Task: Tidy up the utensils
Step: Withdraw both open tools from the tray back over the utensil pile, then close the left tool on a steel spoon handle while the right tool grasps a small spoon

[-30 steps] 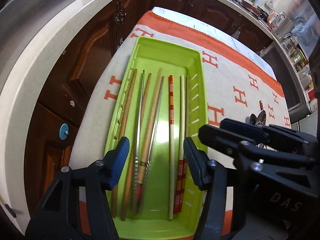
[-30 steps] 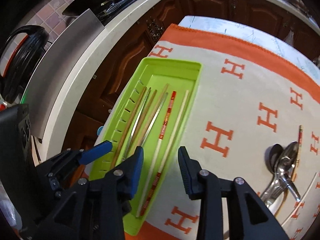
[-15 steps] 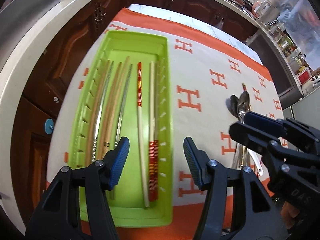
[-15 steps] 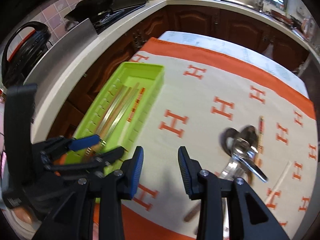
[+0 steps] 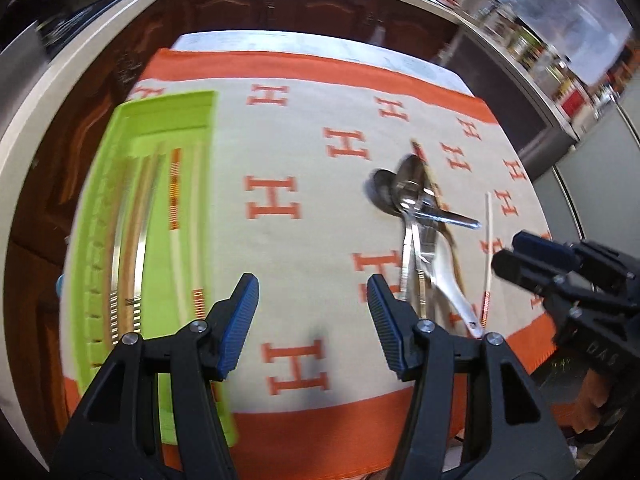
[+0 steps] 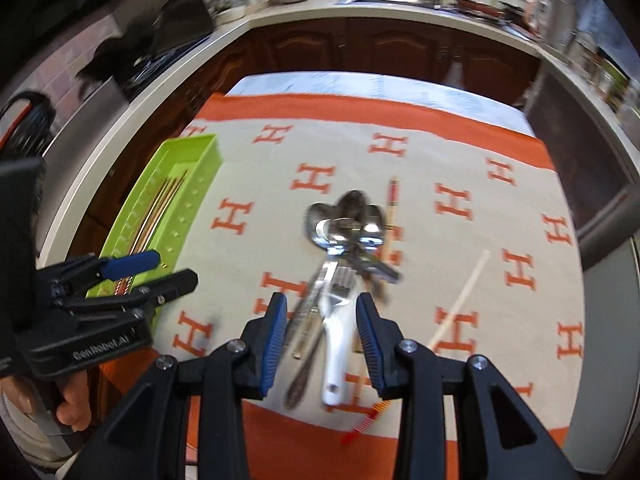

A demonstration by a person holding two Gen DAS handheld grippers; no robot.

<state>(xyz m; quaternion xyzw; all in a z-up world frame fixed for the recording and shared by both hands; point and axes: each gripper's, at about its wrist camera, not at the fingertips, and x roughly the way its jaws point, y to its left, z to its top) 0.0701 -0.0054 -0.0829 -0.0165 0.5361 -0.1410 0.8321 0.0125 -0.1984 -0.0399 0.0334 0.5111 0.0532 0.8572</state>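
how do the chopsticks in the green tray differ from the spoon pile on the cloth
The chopsticks lie side by side, lengthwise in the green tray; the spoon pile is heaped and crossed on the cloth. The chopsticks are thin sticks, some red-banded; the spoons are broad and shiny. Neither is gripped.

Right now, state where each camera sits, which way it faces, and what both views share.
Left wrist: on the left gripper, facing the cloth between the green tray and the spoon pile; right gripper at its right edge.
Right wrist: on the right gripper, over the spoon pile; left gripper and a hand at left.
Both show tray, spoons and loose chopstick.
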